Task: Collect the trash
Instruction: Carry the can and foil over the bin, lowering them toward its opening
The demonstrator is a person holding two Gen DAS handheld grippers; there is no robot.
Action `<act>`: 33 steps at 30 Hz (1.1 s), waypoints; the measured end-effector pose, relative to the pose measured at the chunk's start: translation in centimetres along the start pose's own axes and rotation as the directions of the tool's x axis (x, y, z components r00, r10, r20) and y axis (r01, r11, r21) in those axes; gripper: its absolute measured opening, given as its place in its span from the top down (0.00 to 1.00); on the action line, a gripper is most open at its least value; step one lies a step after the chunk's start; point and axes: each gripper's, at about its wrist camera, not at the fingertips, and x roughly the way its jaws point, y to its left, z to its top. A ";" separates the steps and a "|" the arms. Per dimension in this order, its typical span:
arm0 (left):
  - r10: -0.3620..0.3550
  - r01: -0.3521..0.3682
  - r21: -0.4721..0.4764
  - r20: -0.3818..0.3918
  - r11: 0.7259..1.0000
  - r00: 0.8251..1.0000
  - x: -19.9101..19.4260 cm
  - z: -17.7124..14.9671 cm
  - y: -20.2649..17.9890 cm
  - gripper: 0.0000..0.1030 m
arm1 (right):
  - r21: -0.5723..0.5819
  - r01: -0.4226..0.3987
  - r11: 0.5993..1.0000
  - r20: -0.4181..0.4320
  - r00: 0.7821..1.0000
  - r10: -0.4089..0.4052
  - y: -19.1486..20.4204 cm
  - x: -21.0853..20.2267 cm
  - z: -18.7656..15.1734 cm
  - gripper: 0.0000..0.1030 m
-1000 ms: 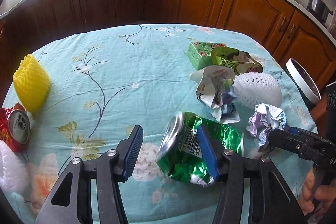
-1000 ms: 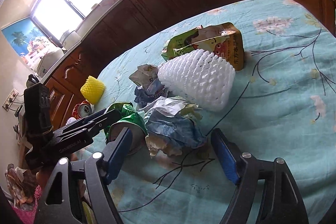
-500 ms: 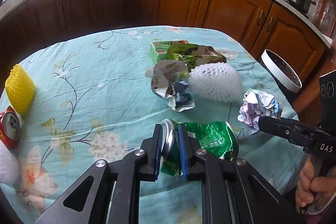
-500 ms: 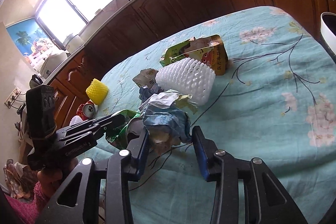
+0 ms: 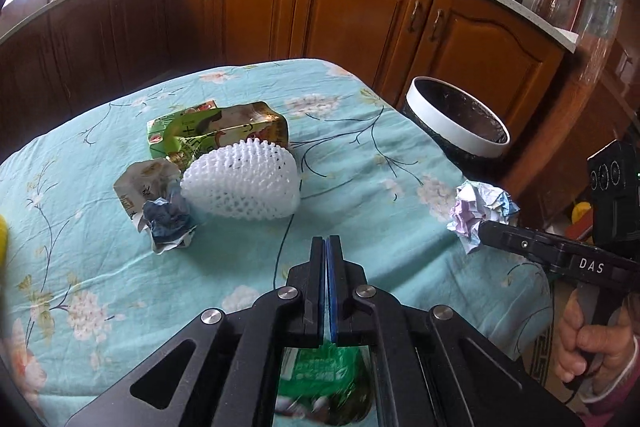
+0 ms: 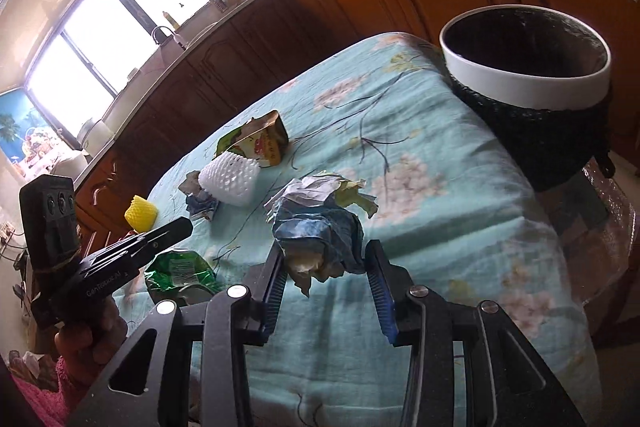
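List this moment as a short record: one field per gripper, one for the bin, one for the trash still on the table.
left gripper: fingers pressed together, crushed green can hanging under them
right gripper: closed on crumpled paper ball, lifted off the cloth
bin: white rim, dark liner, beside the table's far corner
left on table: white foam net, green carton, second paper wad, yellow foam net
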 end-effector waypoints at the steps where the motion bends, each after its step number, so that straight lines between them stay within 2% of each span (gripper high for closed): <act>1: 0.003 -0.003 -0.002 -0.006 1.000 1.000 0.1 0.0 0.0 0.99 | 0.007 0.000 1.000 0.001 1.000 0.000 -0.3 -0.2 -0.1 0.61; 3: -0.009 0.009 -0.011 -0.010 1.000 1.000 -0.1 -0.1 0.3 0.97 | 0.011 0.002 1.000 0.006 1.000 -0.002 -0.6 -0.6 -0.3 0.61; 8: 0.044 -0.044 -0.019 0.000 0.999 0.999 -2.3 -1.0 1.3 0.89 | 0.012 -0.022 1.000 -0.006 1.000 0.022 -0.4 -0.2 -0.9 0.61; 10: 0.059 -0.059 -0.037 0.006 0.998 0.998 -3.8 -1.7 1.9 0.77 | 0.005 -0.034 0.999 -0.015 0.999 0.034 0.0 0.0 -1.0 0.61; 12: 0.073 -0.073 -0.039 0.015 0.997 0.997 -5.3 -2.4 2.2 0.72 | -0.006 -0.043 0.999 -0.018 0.999 0.043 0.5 0.3 -1.1 0.61; 14: 0.094 -0.093 -0.038 0.015 0.995 0.995 -6.2 -3.2 2.5 0.61 | -0.006 -0.051 0.999 -0.025 0.998 0.051 0.7 0.5 -1.2 0.61; 15: 0.101 -0.101 -0.040 0.009 0.994 0.995 -6.6 -3.7 2.6 0.51 | -0.005 -0.053 0.999 -0.027 0.998 0.052 0.8 0.7 -1.2 0.61; 16: 0.112 -0.112 -0.044 0.005 0.993 0.994 -6.7 -4.2 2.6 0.48 | -0.006 -0.055 0.998 -0.030 0.998 0.055 0.9 0.8 -1.3 0.61; 18: 0.114 -0.114 -0.059 -0.015 0.992 0.993 -7.0 -5.0 2.9 0.47 | -0.008 -0.059 0.998 -0.034 0.998 0.059 1.1 0.9 -1.4 0.61; 21: 0.097 -0.101 -0.102 -0.047 0.990 0.994 -6.4 -6.2 3.3 0.42 | -0.015 -0.057 0.998 -0.043 0.998 0.056 1.5 1.2 -1.7 0.60; 25: 0.071 -0.081 -0.161 -0.069 0.984 0.995 -5.0 -6.5 3.8 0.42 | -0.018 -0.055 0.998 -0.061 0.997 0.054 1.7 1.7 -2.0 0.60; 33: -0.070 0.047 -0.238 -0.091 0.970 0.993 -2.1 -6.0 3.8 0.40 | -0.012 -0.041 0.999 -0.049 0.998 0.040 1.5 1.5 -1.6 0.60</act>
